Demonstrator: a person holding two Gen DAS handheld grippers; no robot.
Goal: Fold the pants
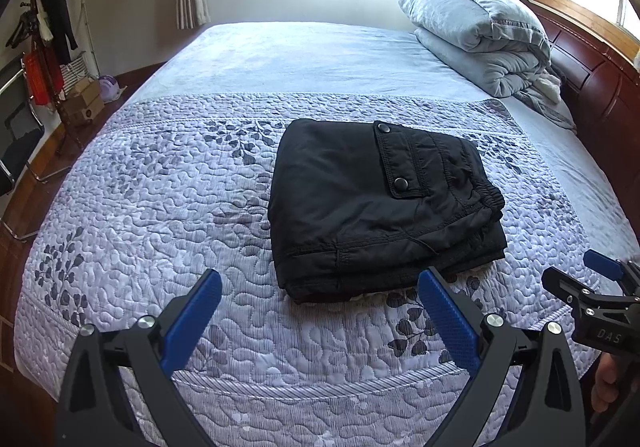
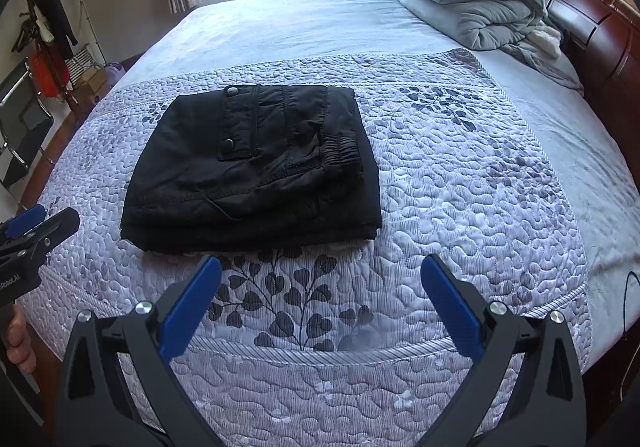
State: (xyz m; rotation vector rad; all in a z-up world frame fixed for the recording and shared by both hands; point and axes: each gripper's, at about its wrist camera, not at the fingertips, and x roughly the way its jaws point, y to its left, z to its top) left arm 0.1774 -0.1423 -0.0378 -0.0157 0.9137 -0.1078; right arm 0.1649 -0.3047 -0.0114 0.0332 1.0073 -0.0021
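Note:
Black pants (image 1: 376,203) lie folded into a compact stack on the quilted bedspread (image 1: 160,207), with a snap pocket flap and the elastic waistband on top. They also show in the right wrist view (image 2: 256,171). My left gripper (image 1: 320,283) is open and empty, held above the quilt just short of the stack's near edge. My right gripper (image 2: 322,271) is open and empty, just short of the stack's near right corner. The right gripper also shows at the right edge of the left wrist view (image 1: 588,279), and the left gripper shows at the left edge of the right wrist view (image 2: 36,227).
A folded grey duvet (image 1: 480,35) lies at the head of the bed by the dark wooden headboard (image 1: 596,79). A coat rack (image 1: 44,31), a chair (image 1: 16,143) and boxes (image 1: 84,103) stand on the floor to the left. The bed's near edge (image 1: 304,391) lies below the grippers.

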